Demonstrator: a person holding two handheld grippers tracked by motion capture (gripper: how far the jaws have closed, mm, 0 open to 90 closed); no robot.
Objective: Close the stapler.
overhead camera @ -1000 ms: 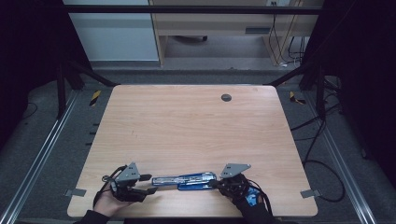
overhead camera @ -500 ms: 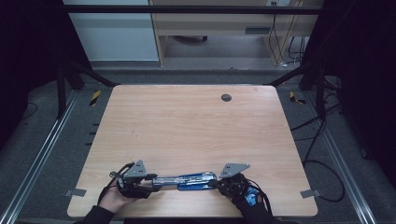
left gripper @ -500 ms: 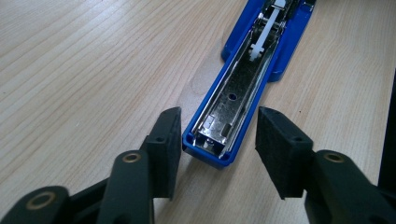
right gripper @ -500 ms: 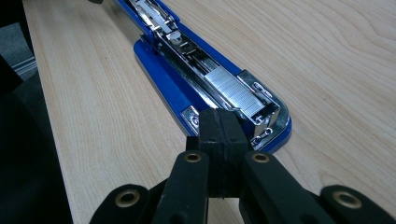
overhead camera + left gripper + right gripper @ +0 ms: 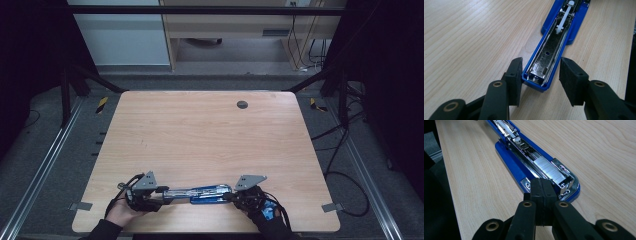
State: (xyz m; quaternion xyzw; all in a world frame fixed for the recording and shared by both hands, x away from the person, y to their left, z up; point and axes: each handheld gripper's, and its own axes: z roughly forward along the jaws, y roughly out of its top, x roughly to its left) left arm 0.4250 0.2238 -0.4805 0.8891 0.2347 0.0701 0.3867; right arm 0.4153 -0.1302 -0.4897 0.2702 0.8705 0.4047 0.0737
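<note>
- Left gripper [image 5: 540, 80]: jaws set wide apart, straddling the tip of the opened blue stapler with chrome magazine [image 5: 550, 53]; pads flank it, neither clearly pressing.
- Right gripper [image 5: 541, 195]: jaws closed pad to pad, holding nothing, just beside the stapler's other end, where a silver strip of staples [image 5: 547, 168] lies in the channel.
- High view: stapler [image 5: 200, 191] lies unfolded flat along the near edge of the light wooden table [image 5: 210, 135], between both grippers.
</note>
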